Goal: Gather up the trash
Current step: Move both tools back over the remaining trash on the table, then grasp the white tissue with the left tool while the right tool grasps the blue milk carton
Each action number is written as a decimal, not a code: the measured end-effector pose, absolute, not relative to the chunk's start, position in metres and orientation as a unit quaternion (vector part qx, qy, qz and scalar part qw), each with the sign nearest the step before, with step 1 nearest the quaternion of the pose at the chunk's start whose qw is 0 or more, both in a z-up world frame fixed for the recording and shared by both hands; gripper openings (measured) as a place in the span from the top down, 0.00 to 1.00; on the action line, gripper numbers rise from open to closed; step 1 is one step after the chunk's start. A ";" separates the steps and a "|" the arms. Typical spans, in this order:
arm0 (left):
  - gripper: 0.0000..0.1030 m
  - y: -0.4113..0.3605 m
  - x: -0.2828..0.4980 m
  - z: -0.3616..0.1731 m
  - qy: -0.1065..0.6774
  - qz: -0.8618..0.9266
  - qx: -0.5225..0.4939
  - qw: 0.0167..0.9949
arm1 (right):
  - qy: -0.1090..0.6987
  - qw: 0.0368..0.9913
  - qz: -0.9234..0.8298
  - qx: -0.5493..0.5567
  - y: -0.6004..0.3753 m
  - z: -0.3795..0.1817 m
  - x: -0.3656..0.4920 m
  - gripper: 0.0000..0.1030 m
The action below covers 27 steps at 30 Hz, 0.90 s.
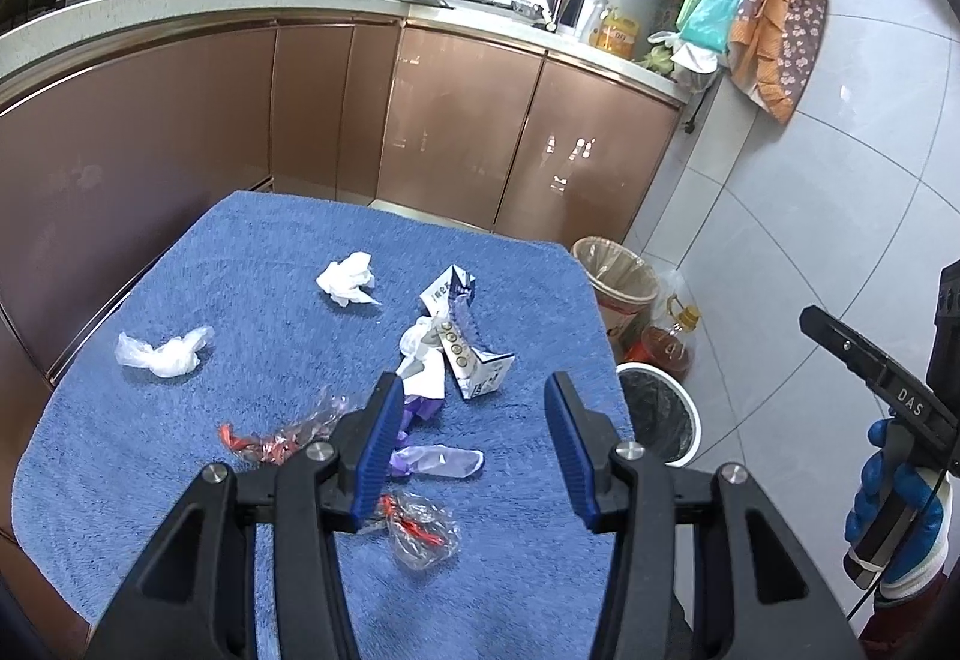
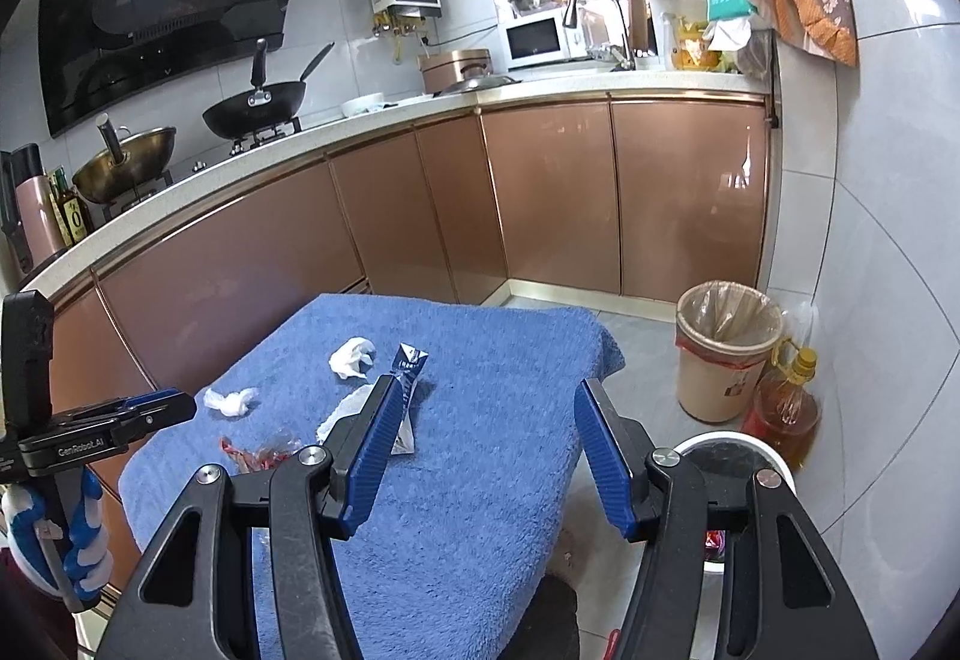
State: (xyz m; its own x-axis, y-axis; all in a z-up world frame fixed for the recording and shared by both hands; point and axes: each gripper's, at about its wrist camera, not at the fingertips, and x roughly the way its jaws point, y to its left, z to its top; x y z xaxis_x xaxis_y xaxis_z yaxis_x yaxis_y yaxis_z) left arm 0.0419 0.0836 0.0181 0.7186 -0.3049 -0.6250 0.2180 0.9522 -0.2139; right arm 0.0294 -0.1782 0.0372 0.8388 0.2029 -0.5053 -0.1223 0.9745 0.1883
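Towel point(image 1: 252, 300) of blue terry before copper kitchen cabinets point(image 1: 456, 132).

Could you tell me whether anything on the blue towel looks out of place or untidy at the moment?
Yes: litter lies scattered on the blue towel: a crumpled tissue, a clear plastic wad, a torn foil packet, a purple glove and red-printed wrappers. Both grippers are open and hold nothing.
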 end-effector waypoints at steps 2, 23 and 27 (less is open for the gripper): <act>0.55 0.083 0.046 0.014 0.351 -0.140 -0.061 0.924 | 0.275 0.955 0.086 0.074 -0.177 0.034 0.034 0.43; 0.55 0.081 0.137 -0.057 0.433 -0.143 -0.047 0.889 | 0.353 0.926 0.119 0.065 -0.151 -0.030 0.115 0.43; 0.55 0.076 0.162 -0.073 0.451 -0.153 -0.043 0.878 | 0.373 0.916 0.134 0.063 -0.138 -0.048 0.138 0.43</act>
State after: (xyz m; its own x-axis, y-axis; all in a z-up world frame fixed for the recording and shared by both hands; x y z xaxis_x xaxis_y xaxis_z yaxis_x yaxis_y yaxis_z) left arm 0.1622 0.0762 -0.0730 0.5459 -0.3074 -0.7794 0.2305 0.9495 -0.2130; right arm 0.1378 -0.1385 -0.0476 0.6854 0.2933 -0.6665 -0.1988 0.9559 0.2162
